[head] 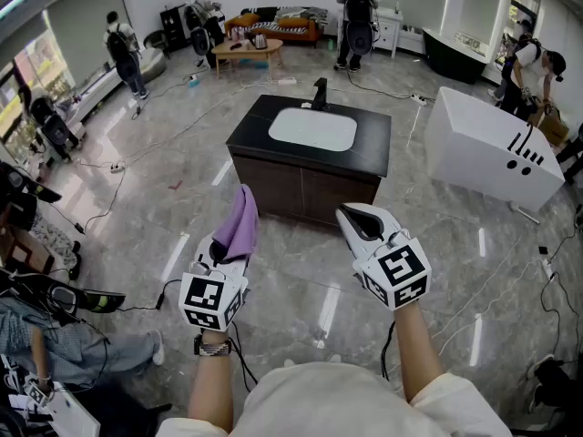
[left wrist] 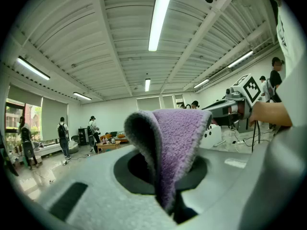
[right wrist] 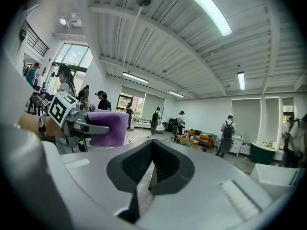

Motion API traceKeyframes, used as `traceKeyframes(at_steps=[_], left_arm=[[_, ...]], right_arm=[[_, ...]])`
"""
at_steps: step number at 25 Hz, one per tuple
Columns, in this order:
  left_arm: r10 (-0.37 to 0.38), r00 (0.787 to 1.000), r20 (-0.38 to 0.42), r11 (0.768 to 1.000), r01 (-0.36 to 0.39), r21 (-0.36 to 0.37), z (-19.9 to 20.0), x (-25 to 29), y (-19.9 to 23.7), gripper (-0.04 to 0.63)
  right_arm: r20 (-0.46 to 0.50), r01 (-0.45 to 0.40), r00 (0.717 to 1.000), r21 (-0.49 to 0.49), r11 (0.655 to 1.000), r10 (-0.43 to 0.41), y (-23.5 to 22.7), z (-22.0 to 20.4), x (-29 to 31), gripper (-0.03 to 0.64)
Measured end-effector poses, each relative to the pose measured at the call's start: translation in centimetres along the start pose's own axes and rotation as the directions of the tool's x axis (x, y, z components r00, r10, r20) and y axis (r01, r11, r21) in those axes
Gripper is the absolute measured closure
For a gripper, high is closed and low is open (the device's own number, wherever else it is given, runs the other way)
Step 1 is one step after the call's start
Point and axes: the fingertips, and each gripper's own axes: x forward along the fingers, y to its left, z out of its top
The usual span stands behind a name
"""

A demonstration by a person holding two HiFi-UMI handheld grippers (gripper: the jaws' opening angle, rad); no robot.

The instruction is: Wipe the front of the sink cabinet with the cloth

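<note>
The dark sink cabinet (head: pixel 305 186) with a white basin (head: pixel 312 128) and a black tap (head: pixel 320 92) stands on the grey floor ahead of me. My left gripper (head: pixel 230 241) is shut on a purple cloth (head: pixel 240 221) that folds up over its jaws, also plain in the left gripper view as the purple cloth (left wrist: pixel 171 147). My right gripper (head: pixel 357 218) is shut with nothing in it, its jaws meeting tip to tip (right wrist: pixel 149 174). Both grippers hang in the air short of the cabinet front, pointing upward. The right gripper view shows the left gripper and cloth (right wrist: pixel 108 127) beside it.
A white bathtub-like unit (head: pixel 492 149) lies to the right of the cabinet. Cables (head: pixel 137 148) run over the floor. Several people stand at the back near an orange sofa (head: pixel 278 27) and a low table (head: pixel 247 53). A seated person (head: pixel 55 335) is at my left.
</note>
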Motion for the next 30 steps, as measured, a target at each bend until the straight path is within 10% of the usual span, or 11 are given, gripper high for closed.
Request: traceKeyframes(at_steps=[30], left_arm=[[-0.007,1.000,-0.011,1.000,0.007,0.002,-1.7,-7.1,3.5,0.548]], right_arm=[[0.029,0.047,0.998,0.120,0.992,-0.051,7.4,1.0,-0.3,0.609]])
